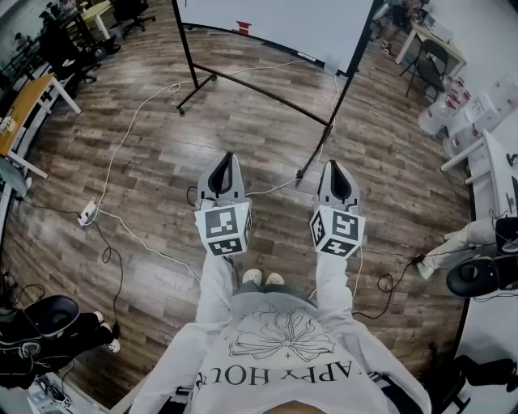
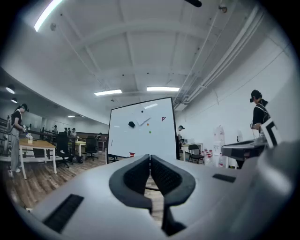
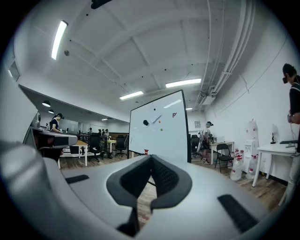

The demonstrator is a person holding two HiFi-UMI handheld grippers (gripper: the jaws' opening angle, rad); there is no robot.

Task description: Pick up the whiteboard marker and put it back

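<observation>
A whiteboard (image 1: 275, 20) on a black wheeled stand stands ahead of me on the wooden floor. A small red object (image 1: 243, 27) sits at its lower edge; I cannot tell whether it is the marker. In the left gripper view the whiteboard (image 2: 140, 129) carries a black eraser (image 2: 131, 124) and a few small marks. My left gripper (image 1: 224, 174) and right gripper (image 1: 337, 179) are held level side by side, well short of the board. The left gripper (image 2: 150, 157) is shut on nothing. In its own view the right gripper (image 3: 151, 157) is also shut and empty, facing the whiteboard (image 3: 159, 126).
White cables run across the floor to a power strip (image 1: 87, 213). The board's stand feet (image 1: 190, 101) reach toward me. Desks and office chairs (image 1: 48, 48) stand at the left; a white table (image 1: 494, 162) and water bottles (image 1: 441, 113) at the right. Other people stand around.
</observation>
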